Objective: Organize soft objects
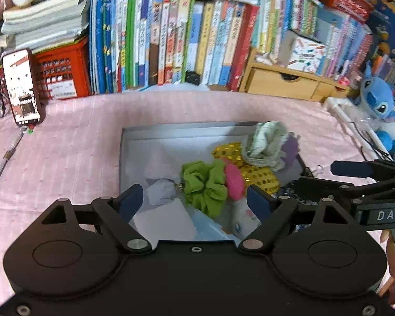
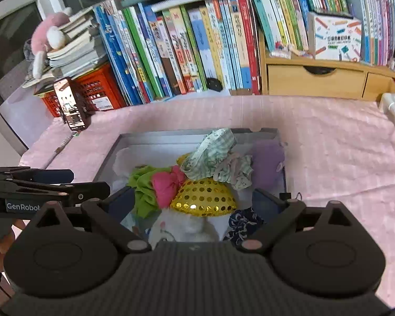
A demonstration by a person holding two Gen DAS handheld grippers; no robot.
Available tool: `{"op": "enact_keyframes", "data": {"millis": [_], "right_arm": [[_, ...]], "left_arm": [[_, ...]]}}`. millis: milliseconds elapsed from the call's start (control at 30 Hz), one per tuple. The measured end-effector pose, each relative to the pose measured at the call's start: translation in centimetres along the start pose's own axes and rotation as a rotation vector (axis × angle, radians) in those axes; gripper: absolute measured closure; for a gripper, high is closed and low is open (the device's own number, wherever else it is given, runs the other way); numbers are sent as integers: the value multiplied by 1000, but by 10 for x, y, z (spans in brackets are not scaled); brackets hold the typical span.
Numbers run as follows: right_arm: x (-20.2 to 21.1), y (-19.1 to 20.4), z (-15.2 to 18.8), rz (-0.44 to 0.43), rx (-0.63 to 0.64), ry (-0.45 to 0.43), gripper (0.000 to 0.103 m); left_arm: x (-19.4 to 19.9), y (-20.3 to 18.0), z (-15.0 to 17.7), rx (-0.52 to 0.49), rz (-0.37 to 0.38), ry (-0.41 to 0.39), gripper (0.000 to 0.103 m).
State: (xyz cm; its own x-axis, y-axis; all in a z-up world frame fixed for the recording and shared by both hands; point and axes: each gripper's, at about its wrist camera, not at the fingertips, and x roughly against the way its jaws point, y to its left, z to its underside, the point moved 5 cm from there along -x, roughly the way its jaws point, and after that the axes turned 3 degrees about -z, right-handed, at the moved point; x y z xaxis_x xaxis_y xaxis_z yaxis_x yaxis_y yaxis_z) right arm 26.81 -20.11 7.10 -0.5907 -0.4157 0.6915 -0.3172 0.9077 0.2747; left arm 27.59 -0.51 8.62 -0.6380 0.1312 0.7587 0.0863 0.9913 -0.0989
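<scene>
Pink bedspread (image 2: 329, 144) fills mid-frame; grey box (image 2: 171, 134) sits centre, soft items piled inside: green scrunchie (image 2: 142, 184), gold sequin piece (image 2: 205, 197), checked cloth (image 2: 218, 155). Left gripper (image 1: 194, 197) and right gripper (image 2: 194, 205) both spread apart, empty, above the pile. Best: keep clear, tuck overhanging cloth inward.

The box's (image 2: 197, 134) near wall is hidden behind both grippers. The white plush (image 2: 181, 230) is half covered. The book spines (image 1: 187, 39) are too blurred to read.
</scene>
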Motion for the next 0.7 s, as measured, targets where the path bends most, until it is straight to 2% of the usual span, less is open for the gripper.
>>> {"op": "enact_keyframes", "data": {"millis": [333,700], "right_arm": [[50,14,17,-18,78,-140,2],[103,29,56,11,128,-321,0]], "left_arm": [[52,-20,24,-55,27,-151,15],[101,-29,69,-67,64,-300,11]]}}
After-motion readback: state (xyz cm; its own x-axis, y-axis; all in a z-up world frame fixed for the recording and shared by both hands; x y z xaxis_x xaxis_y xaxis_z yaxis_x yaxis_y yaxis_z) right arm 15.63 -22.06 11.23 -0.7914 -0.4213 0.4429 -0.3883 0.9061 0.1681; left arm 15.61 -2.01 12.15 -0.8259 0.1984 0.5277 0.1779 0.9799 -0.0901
